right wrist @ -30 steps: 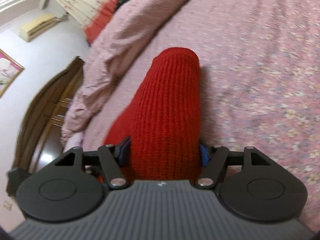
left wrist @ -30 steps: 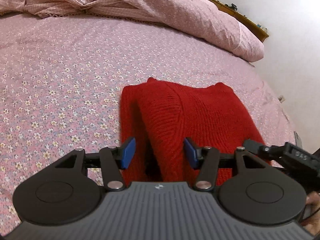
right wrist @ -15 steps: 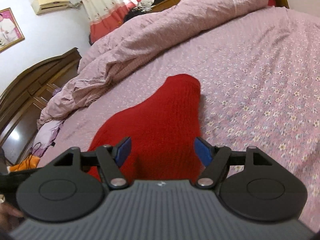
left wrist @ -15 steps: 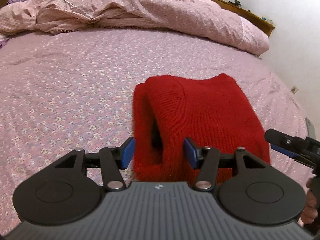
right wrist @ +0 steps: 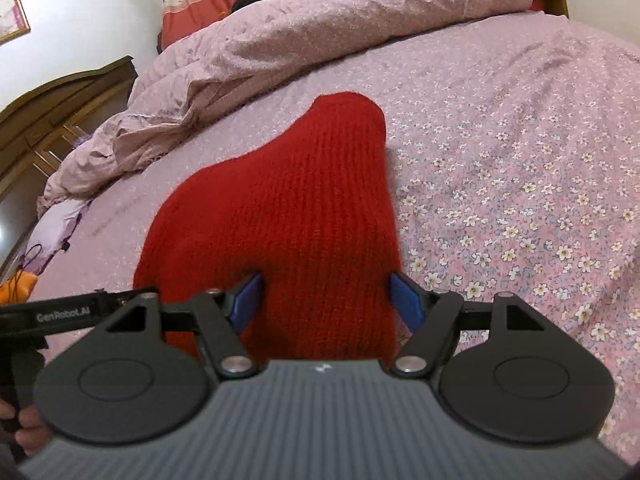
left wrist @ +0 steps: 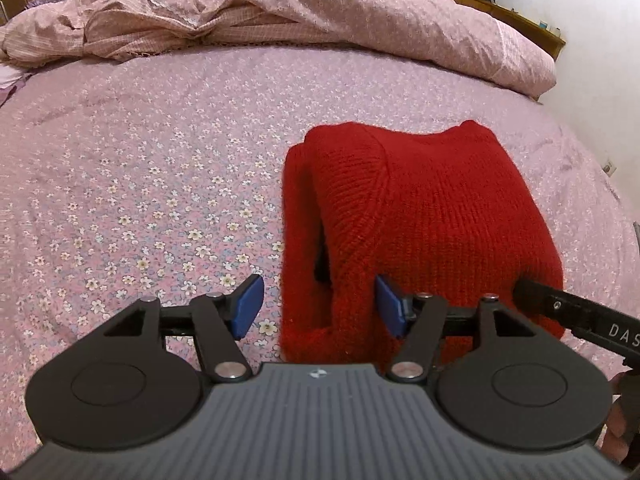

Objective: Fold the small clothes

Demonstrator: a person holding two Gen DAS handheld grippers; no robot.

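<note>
A red knitted sweater [left wrist: 424, 216] lies folded into a thick bundle on the pink flowered bedsheet [left wrist: 140, 184]. My left gripper [left wrist: 318, 304] is open, its blue pads either side of the bundle's near left corner, not closed on it. In the right wrist view the same sweater [right wrist: 288, 216] stretches away from me, and my right gripper [right wrist: 326, 300] is open with the near end of the bundle between its pads. The right gripper's black finger [left wrist: 576, 316] shows at the left view's right edge, against the sweater.
A rumpled pink duvet [left wrist: 280, 12] lies along the far side of the bed. A wooden headboard [right wrist: 52, 120] and wardrobe stand to the left in the right wrist view, with small clothes [right wrist: 56, 224] at the bed's edge. White wall lies to the right.
Both grippers have drawn back and risen from the sweater. The right jaws, tight around the bundle a second ago, now stand open. The sweater rests on the bed.
</note>
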